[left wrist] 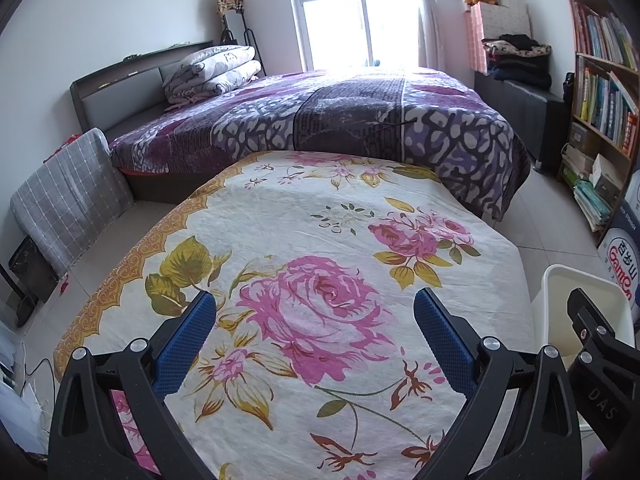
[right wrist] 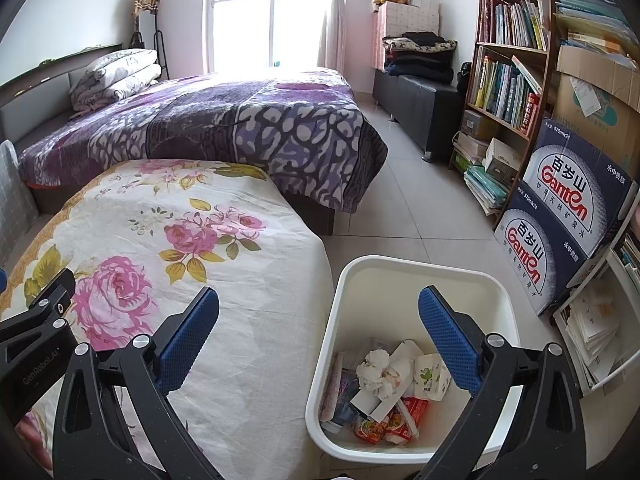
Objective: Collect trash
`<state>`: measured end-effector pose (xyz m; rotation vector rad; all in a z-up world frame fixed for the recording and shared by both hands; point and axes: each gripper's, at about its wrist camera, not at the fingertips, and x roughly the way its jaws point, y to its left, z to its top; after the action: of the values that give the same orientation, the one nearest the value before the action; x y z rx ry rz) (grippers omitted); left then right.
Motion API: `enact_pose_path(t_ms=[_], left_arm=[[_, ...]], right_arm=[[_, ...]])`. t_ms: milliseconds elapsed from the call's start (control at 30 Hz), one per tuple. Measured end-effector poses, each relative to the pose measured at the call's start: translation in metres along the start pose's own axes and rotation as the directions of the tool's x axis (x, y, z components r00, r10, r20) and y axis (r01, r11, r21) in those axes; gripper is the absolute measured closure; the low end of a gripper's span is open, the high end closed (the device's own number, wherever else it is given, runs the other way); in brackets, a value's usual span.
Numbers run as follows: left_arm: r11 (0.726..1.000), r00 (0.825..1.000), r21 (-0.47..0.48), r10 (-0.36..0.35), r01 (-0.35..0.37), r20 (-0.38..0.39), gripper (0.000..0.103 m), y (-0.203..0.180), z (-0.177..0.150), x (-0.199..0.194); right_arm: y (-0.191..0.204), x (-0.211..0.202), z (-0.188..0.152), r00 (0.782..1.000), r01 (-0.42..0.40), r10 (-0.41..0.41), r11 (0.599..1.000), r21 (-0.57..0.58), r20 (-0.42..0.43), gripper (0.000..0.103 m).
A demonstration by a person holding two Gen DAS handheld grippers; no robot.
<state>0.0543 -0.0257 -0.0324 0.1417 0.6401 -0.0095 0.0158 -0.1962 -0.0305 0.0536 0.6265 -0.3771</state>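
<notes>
Blue-padded fingers (right wrist: 450,344) of the right gripper (right wrist: 320,336) are seen nearest the lens, spread wide apart with nothing held between them; they are poised above the white bin (right wrist: 500,304), which stands on the tiled floor (right wrist: 404,208) just to the right of the floral-covered table (right wrist: 224,288). Trash (right wrist: 384,388) is piled in the bottom of the bin: a crumpled white tissue (right wrist: 374,370), a paper cup with a green print (right wrist: 430,376), red snack wrappers (right wrist: 394,420) and folded white paper can be made out. The left gripper (left wrist: 316,340) is held over the near part of the table's cloth, above a large pink rose, its fingers likewise parted and empty. A corner of the bin is caught at the right edge of the left wrist view, behind part of the right gripper.

Farther away, a bed with a purple patterned blanket (right wrist: 248,120) is set against the far end of the table, with folded quilts (right wrist: 116,72) at its left end. To the right of the bin, two stacked Ganten water cartons (right wrist: 560,216) are placed against a bookshelf (right wrist: 508,76). A dark bench carrying folded clothes (right wrist: 420,56) is seen near the far wall, beside a bright window (right wrist: 256,12).
</notes>
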Motion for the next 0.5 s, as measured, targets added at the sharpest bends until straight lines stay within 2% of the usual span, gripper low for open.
enact_pose_path(t_ms=[500], left_arm=[[1.000,1.000,0.018,-0.024,0.024,0.010,0.007,-0.0046,-0.0046,-0.0016]], right_arm=[[-0.0015,-0.0014,-0.0013,1.000,0.001,-0.001,1.000,0.004,0.000,0.007]])
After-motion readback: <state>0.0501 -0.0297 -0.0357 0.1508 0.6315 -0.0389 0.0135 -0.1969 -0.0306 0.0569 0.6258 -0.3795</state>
